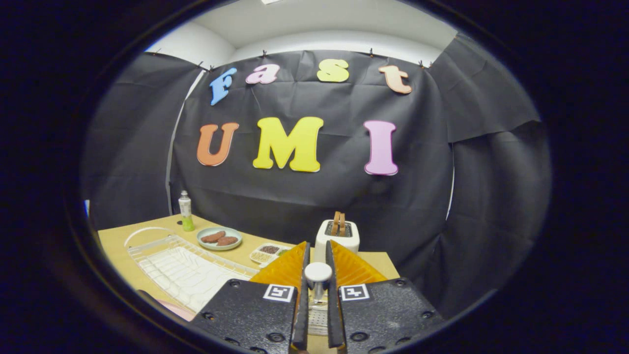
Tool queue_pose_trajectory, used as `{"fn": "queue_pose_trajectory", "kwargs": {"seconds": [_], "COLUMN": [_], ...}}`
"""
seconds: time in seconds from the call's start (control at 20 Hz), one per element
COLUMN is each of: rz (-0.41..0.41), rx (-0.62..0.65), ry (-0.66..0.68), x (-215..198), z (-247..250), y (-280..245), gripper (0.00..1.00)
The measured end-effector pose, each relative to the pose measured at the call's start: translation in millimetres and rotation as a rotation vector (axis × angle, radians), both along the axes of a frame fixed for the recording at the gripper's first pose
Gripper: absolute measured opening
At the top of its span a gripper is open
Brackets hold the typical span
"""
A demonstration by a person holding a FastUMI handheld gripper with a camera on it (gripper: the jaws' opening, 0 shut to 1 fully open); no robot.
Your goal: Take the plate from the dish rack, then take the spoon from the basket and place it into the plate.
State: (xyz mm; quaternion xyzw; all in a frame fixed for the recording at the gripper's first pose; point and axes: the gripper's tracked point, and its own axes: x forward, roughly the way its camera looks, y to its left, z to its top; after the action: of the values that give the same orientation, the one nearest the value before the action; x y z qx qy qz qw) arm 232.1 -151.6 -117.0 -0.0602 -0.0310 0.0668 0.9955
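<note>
At the far left, a white wire dish rack (184,268) lies on the tan surface (118,241), its near end cut off by the gripper body. Its slots look bare, though the thin wires against the pale tray make that hard to judge. Just below the rack's near corner, a sliver of something pinkish (173,309) peeks out; it may be the plate, but too little shows to tell.

Behind the rack stands a small bottle (185,211) with a green bottom, upright near the surface's back edge. Beside it to the right sits a pale green dish (219,238) carrying two brown patties. Further right, a small white divided tray (268,252) holds dark and light grains; its right part is hidden behind the orange finger.

The gripper (318,255) has its two orange fingers (282,268) drawn close together, with only a narrow gap between them. In that gap sits a white rounded knob on a metal stem, likely the spoon (318,273) held handle-up. The black inner pads lie close on either side of it, yet whether both actually press on it cannot be made out. Below the knob, a perforated whitish piece (317,319), perhaps the basket, shows between the finger bases, mostly hidden.

Just beyond the fingertips stands a white toaster (337,238) with two brown slices poking up; its lower front is covered by the fingers.
</note>
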Motion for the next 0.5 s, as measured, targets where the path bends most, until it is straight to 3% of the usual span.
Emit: {"fn": "queue_pose_trajectory", "kwargs": {"seconds": [0.2,0.5], "rz": [0.023,0.035], "rx": [0.028,0.048], "ry": [0.024,0.085], "x": [-57.3,-131.2], "z": [12.4,-16.0], "y": [25.8,83.8], "gripper": [0.21,0.21]}}
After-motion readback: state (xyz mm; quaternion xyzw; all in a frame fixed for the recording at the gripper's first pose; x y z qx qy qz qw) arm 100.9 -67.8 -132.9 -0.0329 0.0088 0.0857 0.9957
